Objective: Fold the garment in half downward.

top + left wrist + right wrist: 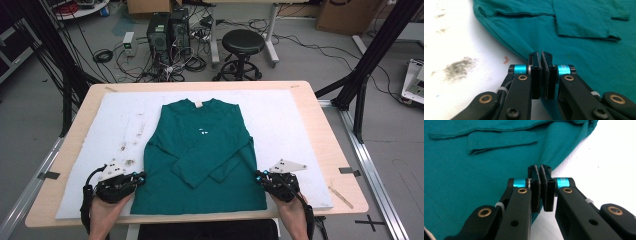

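Note:
A teal long-sleeved shirt (200, 150) lies flat on a white board (300, 130), collar away from me, both sleeves folded across its front. My left gripper (141, 176) rests at the shirt's lower left side edge, and my right gripper (258, 175) rests at its lower right side edge. In the left gripper view the jaws (541, 53) are shut over the edge of the shirt (586, 45). In the right gripper view the jaws (540, 167) are shut just over the edge of the shirt (474, 175). I see no cloth between either pair of pads.
The board lies on a wooden table (325, 150) and bears dark smudges (131, 147) left of the shirt. Beyond the table stand a black stool (243, 42), computer towers (167, 30) and loose cables. Black frame posts (370, 60) rise at the right.

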